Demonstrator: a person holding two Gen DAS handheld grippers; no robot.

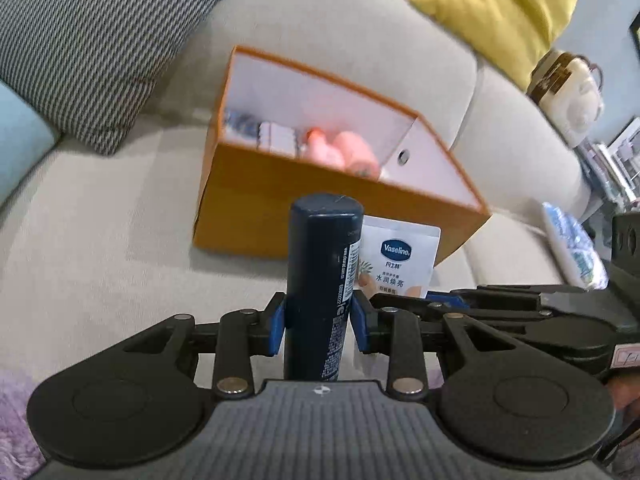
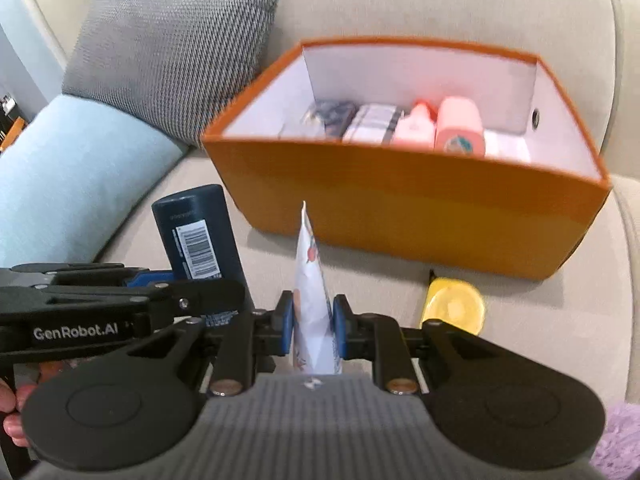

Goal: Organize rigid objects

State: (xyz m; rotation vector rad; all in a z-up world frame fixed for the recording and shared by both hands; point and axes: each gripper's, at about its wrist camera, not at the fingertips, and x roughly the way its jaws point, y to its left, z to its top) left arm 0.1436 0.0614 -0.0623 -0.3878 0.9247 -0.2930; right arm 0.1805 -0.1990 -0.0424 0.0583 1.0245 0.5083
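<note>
My left gripper is shut on an upright dark blue cylindrical bottle, held above the sofa seat in front of the orange box. My right gripper is shut on a white Vaseline tube, seen edge-on; the tube also shows in the left wrist view, just right of the blue bottle. The blue bottle and the left gripper show at the left of the right wrist view. The orange box holds several items, among them pink bottles.
A yellow round-capped object lies on the beige sofa seat in front of the box. A grey patterned cushion and a light blue cushion lie left. A yellow cushion is behind. Purple fluffy fabric is at the near edge.
</note>
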